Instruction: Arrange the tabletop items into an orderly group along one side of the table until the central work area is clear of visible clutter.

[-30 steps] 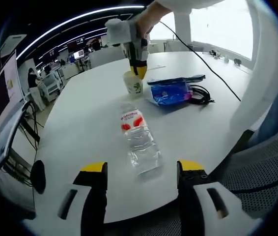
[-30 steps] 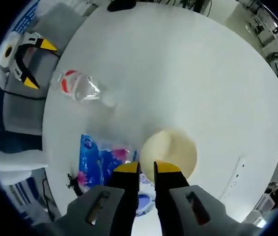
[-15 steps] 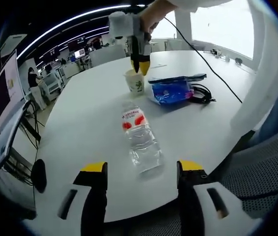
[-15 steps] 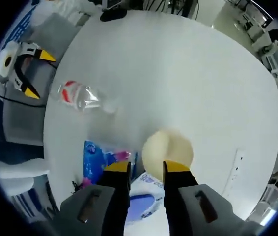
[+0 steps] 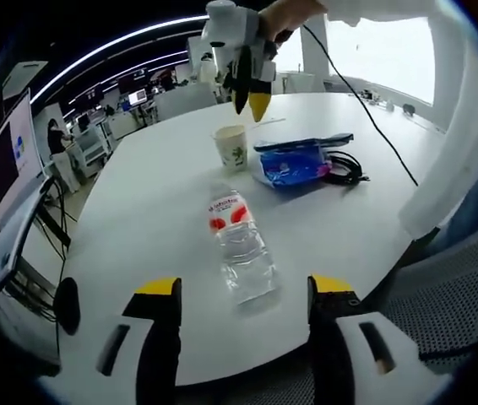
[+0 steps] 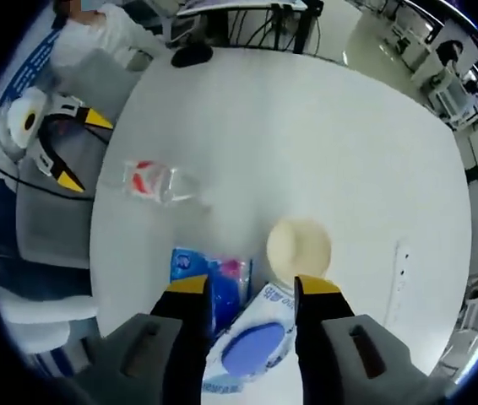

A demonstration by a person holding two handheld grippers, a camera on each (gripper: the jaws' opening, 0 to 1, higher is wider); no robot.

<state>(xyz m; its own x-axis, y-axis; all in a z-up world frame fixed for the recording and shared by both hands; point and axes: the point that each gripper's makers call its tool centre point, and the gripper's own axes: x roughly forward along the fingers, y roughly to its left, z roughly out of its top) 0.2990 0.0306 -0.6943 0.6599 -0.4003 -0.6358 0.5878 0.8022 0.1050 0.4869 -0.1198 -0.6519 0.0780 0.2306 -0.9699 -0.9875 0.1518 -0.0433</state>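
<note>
Hanging above paper cup point(image 6: 299, 245), right gripper point(image 6: 245, 285) has jaws open, empty; cup sits just beyond its tips, mid-frame. Left gripper point(image 5: 243, 287) low in frame, jaws wide open, empty. Water bottle point(image 5: 240, 242) lies on tabletop point(image 5: 146, 194) just ahead, between its jaws, long axis pointing away. Left gripper nearer bottle. Blue packet point(image 5: 294, 160) right of cup.

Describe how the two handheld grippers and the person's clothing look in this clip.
Both grippers have grey bodies and dark fingers capped with yellow tips. The left gripper shows slotted grey finger mounts. The right gripper carries a white housing, and a black cable trails from it. The person wears a white sleeve.
</note>
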